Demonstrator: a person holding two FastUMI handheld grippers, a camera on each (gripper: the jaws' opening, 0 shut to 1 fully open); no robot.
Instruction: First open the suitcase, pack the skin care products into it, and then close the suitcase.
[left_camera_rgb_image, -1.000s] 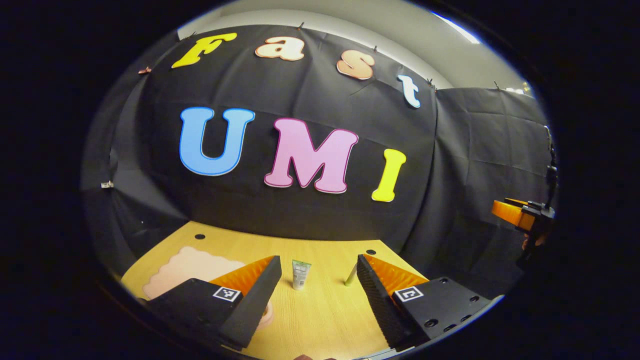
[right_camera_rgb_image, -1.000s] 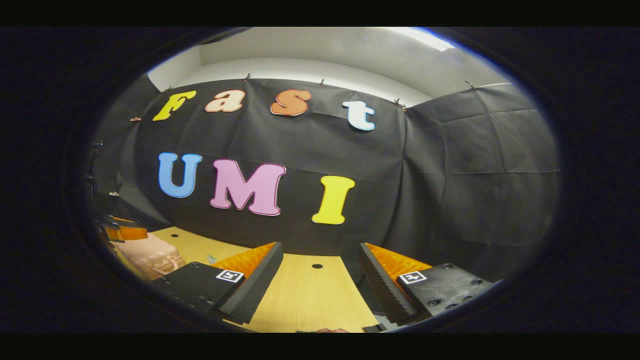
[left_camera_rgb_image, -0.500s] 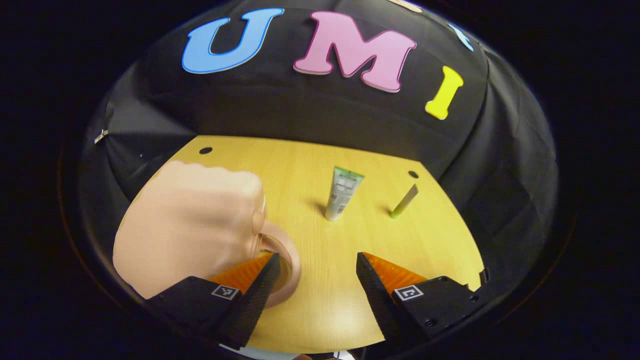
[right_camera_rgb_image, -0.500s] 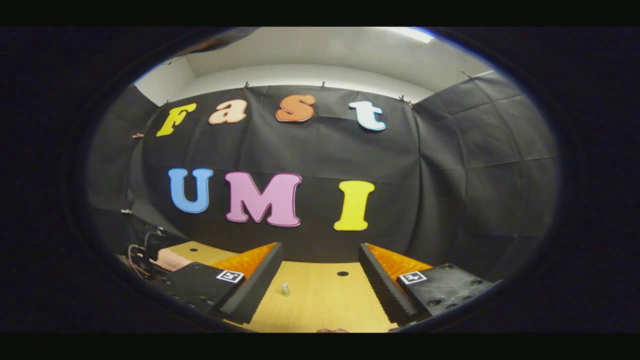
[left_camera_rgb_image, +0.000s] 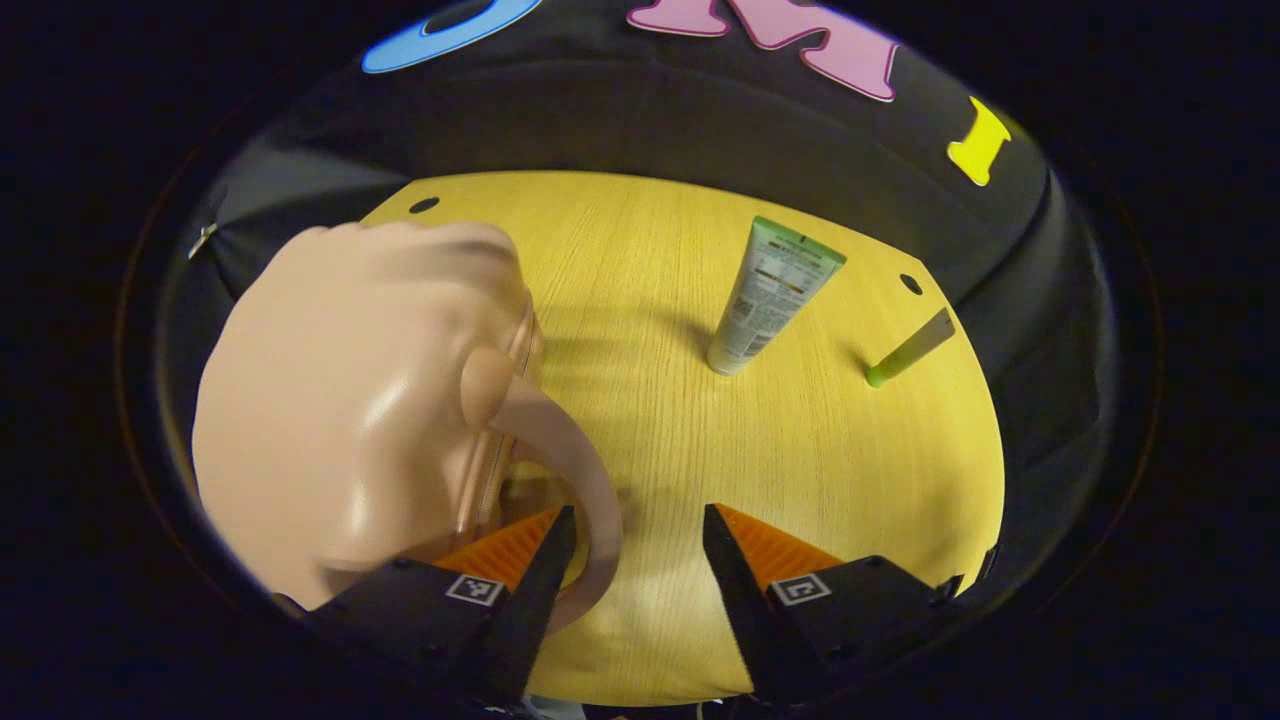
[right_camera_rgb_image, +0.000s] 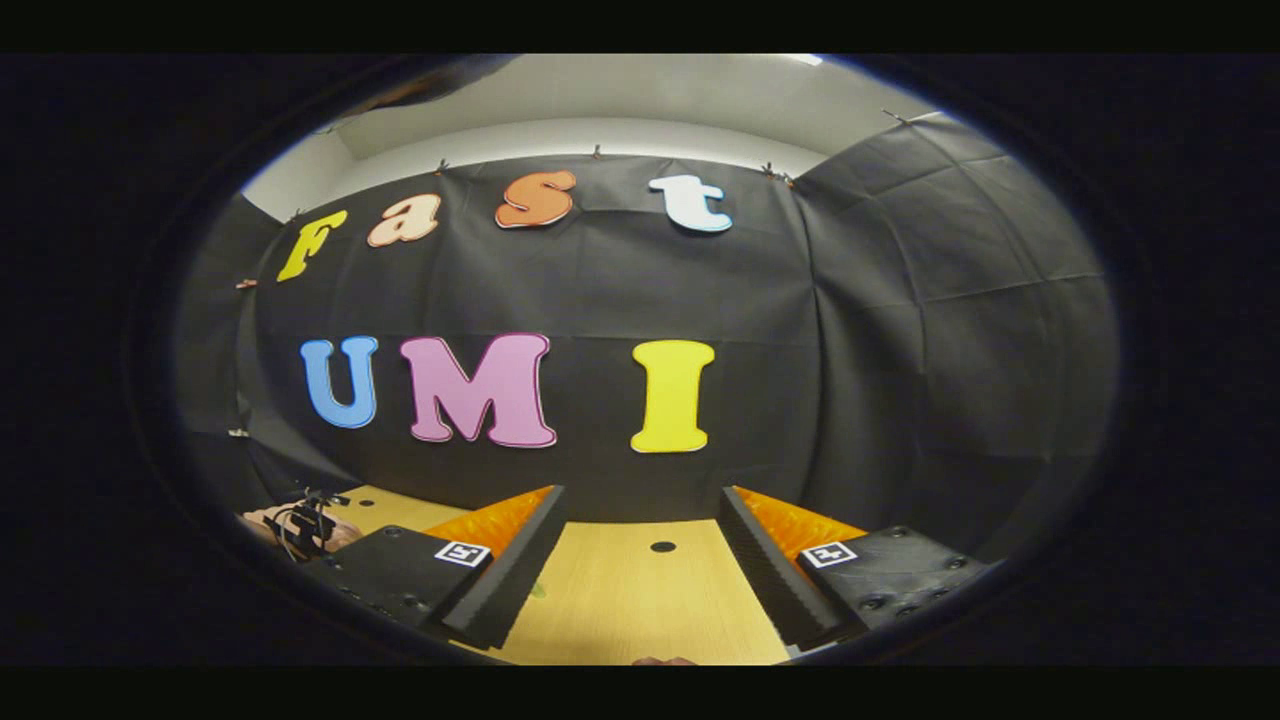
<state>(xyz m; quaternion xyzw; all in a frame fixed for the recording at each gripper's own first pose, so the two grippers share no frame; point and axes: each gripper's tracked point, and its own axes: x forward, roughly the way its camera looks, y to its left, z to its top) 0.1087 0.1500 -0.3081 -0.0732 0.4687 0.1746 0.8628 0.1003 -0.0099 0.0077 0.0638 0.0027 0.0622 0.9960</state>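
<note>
A small pink suitcase (left_camera_rgb_image: 350, 400) stands on the yellow wooden table (left_camera_rgb_image: 800, 470) at the left of the left gripper view. Its curved handle (left_camera_rgb_image: 570, 470) arches right in front of my left gripper (left_camera_rgb_image: 637, 520), which is open, and the handle's loop lies against the left finger's tip. A green-and-white skin care tube (left_camera_rgb_image: 770, 295) stands cap down farther back, with a thin green tube (left_camera_rgb_image: 908, 348) to its right. In the right gripper view my right gripper (right_camera_rgb_image: 640, 500) is open above the table (right_camera_rgb_image: 620, 600), with nothing between its fingers.
The booth's black cloth wall rises close behind the table's far edge (left_camera_rgb_image: 650, 180). Small round holes (left_camera_rgb_image: 423, 205) mark the tabletop. At the lower left of the right gripper view a hand with cables (right_camera_rgb_image: 300, 520) holds the other gripper.
My left gripper has tipped down and moved in on the suitcase, so the handle now sits by its left finger. The right gripper has turned slightly and stays open.
</note>
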